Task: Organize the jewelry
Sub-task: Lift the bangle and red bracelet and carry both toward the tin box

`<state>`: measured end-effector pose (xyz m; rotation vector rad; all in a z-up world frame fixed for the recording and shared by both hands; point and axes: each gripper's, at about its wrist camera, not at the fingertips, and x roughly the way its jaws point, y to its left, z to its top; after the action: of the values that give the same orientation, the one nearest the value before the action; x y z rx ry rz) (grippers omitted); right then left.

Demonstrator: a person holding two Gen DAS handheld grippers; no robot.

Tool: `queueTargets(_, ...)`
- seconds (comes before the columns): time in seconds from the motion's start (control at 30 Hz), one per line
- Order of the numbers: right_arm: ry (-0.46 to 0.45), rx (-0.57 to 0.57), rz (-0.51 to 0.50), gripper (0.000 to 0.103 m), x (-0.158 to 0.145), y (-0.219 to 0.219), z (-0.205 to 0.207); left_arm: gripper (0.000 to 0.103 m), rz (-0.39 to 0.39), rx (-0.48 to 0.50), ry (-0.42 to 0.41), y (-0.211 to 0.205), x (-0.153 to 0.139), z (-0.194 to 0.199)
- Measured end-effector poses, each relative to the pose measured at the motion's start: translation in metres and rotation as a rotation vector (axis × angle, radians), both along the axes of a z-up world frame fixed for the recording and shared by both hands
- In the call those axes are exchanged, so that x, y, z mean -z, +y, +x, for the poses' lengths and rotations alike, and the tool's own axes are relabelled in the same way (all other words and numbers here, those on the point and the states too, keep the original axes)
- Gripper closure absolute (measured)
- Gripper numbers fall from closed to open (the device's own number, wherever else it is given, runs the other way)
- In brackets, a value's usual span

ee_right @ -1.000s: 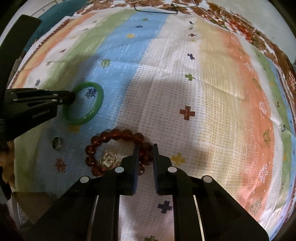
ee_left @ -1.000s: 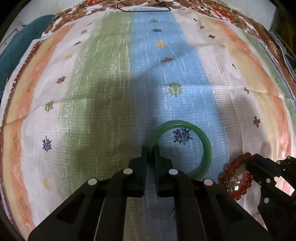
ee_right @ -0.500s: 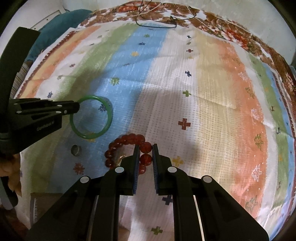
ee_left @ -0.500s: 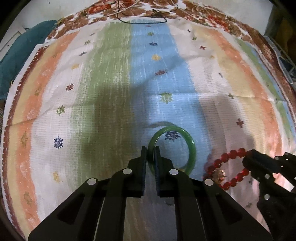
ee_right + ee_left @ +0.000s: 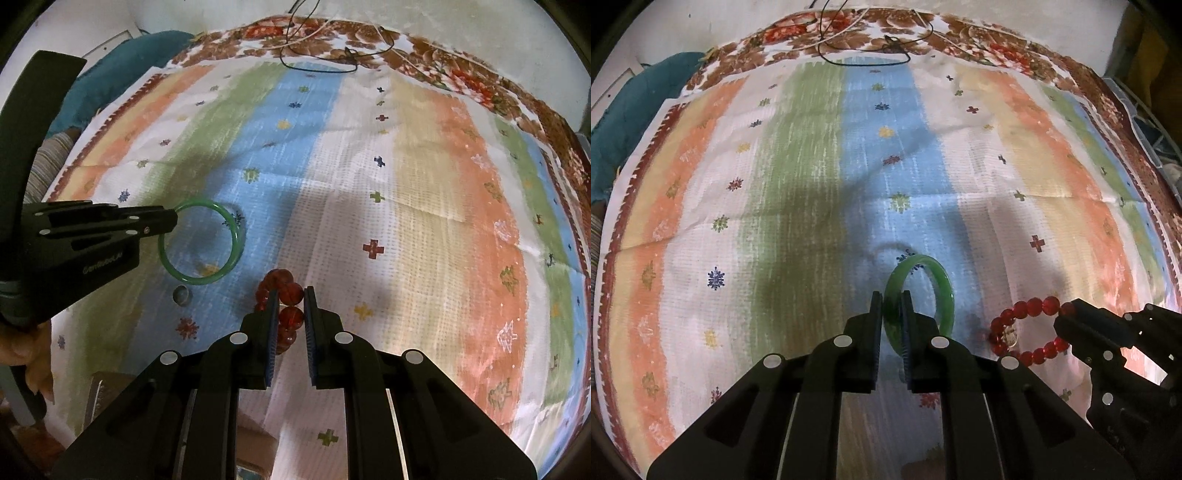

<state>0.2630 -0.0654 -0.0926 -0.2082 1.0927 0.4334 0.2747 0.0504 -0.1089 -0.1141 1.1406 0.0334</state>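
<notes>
1. Our left tongs [image 5: 891, 306] pinch the near rim of the green bangle [image 5: 943, 291]; the bangle stands tilted on edge between the pads, its far arc reaching ahead and to the right of the tips, clear of the cloth below.
2. Our right tongs [image 5: 290, 301] are closed on the red bead bracelet [image 5: 286, 295]; a few beads sit between the pads and the rest hang in a loop to the left of the tips. From the left wrist view the loop [image 5: 1027, 325] dangles off those tongs [image 5: 1062, 319], apart from the bangle.
3. In the right wrist view the left tongs [image 5: 173, 219] come in from the left edge, with the bangle [image 5: 236, 240] at their tips, well left of our own.
4. A small ring [image 5: 181, 295] lies on the striped cloth [image 5: 812, 177] below the bangle, to the left of the right tongs and apart from both bracelets.
5. Ahead of both tongs the cloth spreads wide and bare, crossed only by shadows and fold creases.
6. At the far edge a thin black cord [image 5: 864, 55] loops over the floral border [image 5: 997, 51], well ahead of the tips.
7. A teal fabric [image 5: 624, 99] bounds the far left edge; the right edge curves down past the floral trim.
8. We cannot tell what surface lies under the cloth.
</notes>
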Motion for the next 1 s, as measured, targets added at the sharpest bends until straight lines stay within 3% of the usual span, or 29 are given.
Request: queueTargets(1.0, -0.052, 0.029, 0.045, 0.089, -0.031, -0.012, -0.024, 0.094, 0.031, -0.008, -0.058, -0.012, -0.032, -0.031)
